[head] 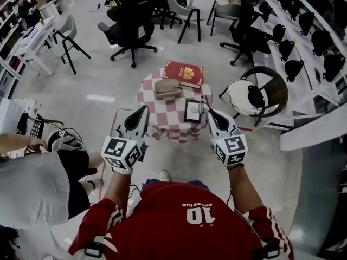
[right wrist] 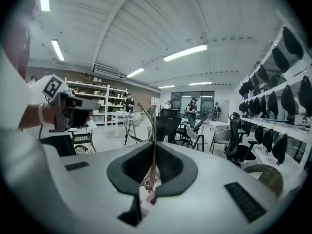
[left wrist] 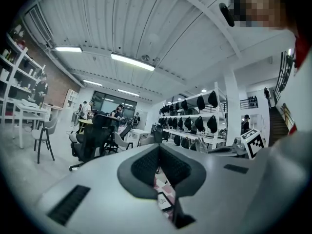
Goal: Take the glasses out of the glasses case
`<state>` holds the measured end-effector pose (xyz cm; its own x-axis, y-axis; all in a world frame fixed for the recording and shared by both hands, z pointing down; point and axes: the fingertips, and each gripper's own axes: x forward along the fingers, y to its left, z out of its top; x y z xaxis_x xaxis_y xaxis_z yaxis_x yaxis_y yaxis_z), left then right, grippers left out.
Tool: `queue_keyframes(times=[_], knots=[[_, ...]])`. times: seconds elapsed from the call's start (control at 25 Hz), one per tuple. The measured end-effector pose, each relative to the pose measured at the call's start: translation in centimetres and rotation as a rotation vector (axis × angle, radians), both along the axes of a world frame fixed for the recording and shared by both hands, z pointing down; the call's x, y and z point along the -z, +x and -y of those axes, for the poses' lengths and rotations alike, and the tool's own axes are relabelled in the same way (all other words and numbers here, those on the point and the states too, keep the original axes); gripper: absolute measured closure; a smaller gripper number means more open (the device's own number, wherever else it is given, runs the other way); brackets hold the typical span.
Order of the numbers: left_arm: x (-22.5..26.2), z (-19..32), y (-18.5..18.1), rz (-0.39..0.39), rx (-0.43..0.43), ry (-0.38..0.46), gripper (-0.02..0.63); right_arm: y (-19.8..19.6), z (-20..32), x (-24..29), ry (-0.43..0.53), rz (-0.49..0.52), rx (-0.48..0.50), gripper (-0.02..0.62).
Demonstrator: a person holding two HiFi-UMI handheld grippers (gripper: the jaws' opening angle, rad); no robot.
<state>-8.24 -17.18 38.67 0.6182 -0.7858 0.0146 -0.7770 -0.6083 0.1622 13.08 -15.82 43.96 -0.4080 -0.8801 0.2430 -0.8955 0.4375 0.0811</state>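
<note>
A tan glasses case lies on the small round table with its red-and-white checked cloth. Thin gold-rimmed glasses are clamped between the jaws of my right gripper, above the table's near right edge. In the right gripper view the folded glasses stand upright in the right gripper, a lens sticking out to the left. My left gripper hovers over the table's near left edge, apart from the case. Its jaws meet in the left gripper view with nothing between them.
A red book lies at the table's far side and a small framed picture near my right gripper. A round wicker chair stands to the right, office chairs behind. A seated person is close at the left.
</note>
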Motion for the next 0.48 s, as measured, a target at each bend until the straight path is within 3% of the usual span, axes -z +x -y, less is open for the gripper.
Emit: queue_keyframes(times=[0.24,0.48], knots=[[1.6,-1.5,2.9,0.02,-0.006,0.038,0.599,4.4,-4.1,3.5,0.084,0.148,-0.076,0.568],[2.2,-2.0,3.4,0.062,0.011,0.061,0.598,6.5,-6.6,6.3,0.155,0.235,-0.123,0.568]])
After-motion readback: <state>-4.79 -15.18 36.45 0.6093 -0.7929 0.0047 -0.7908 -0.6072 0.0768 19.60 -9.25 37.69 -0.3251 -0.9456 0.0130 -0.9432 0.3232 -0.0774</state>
